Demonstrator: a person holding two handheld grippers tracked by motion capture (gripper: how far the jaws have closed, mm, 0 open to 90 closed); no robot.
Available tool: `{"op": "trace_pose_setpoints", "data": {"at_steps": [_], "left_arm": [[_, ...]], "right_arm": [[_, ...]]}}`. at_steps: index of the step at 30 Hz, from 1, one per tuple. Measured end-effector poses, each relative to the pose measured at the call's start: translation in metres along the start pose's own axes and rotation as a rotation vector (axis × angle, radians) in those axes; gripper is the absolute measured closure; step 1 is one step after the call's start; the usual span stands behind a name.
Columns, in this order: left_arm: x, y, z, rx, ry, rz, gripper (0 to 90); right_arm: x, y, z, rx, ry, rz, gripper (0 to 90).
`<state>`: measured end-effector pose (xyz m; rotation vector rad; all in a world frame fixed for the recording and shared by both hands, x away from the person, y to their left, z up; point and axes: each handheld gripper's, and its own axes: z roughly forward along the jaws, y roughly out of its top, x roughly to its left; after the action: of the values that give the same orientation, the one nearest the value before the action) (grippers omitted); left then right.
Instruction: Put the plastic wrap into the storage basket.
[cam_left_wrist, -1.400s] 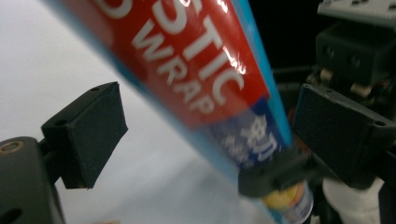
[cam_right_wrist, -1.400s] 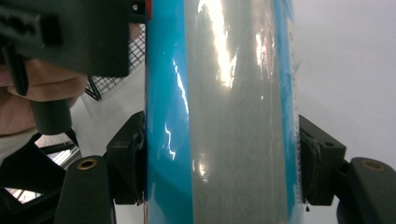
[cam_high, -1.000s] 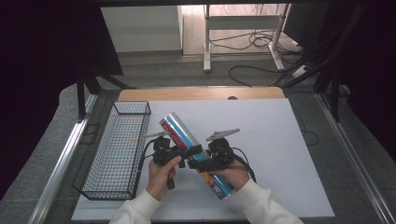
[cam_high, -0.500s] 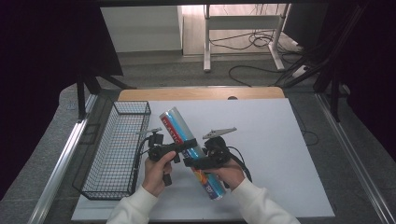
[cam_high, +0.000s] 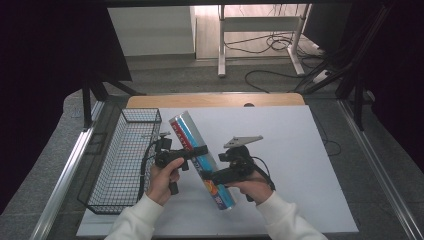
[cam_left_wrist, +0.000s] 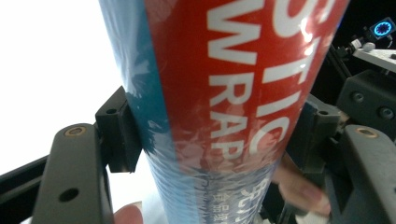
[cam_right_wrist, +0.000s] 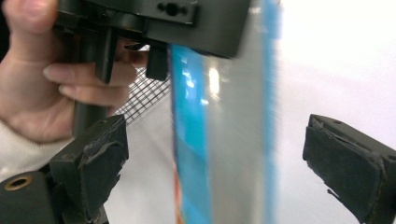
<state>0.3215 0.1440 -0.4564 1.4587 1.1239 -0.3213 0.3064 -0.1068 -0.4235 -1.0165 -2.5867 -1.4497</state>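
Clear of basket (cam_high: 122, 155), roll (cam_high: 200, 157) clamped left.

The bench (cam_high: 300, 150) has a white top with a wooden edge at its far side. Around it lies grey floor (cam_high: 280, 80). Behind stand a white desk frame (cam_high: 260, 30), black cables (cam_high: 280, 45) and dark curtains (cam_high: 45, 50).

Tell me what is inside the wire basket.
The wire basket looks empty: through its mesh only the table shows. Its near right corner is covered by the left hand and left gripper, so that part cannot be checked.
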Motion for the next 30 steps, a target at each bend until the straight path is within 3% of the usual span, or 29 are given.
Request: {"op": "trace_pose_setpoints", "data": {"at_steps": [5, 8, 19, 30], "left_arm": [[-0.009, 0.013, -0.013, 0.035, 0.040, 0.035, 31.8], [-0.015, 0.022, -0.021, 0.058, 0.053, 0.048, 31.8], [-0.037, 0.046, -0.038, 0.107, 0.083, 0.096, 31.8], [-0.037, 0.056, -0.057, 0.143, 0.177, 0.122, 31.9]], "right_arm": [[-0.018, -0.008, -0.028, -0.032, -0.036, 0.032, 6.9], [-0.030, -0.019, -0.041, -0.032, -0.106, 0.046, 7.1], [-0.058, -0.045, -0.058, -0.003, -0.206, 0.083, 7.5], [-0.086, -0.061, -0.065, 0.027, -0.262, 0.163, 7.7]]}}
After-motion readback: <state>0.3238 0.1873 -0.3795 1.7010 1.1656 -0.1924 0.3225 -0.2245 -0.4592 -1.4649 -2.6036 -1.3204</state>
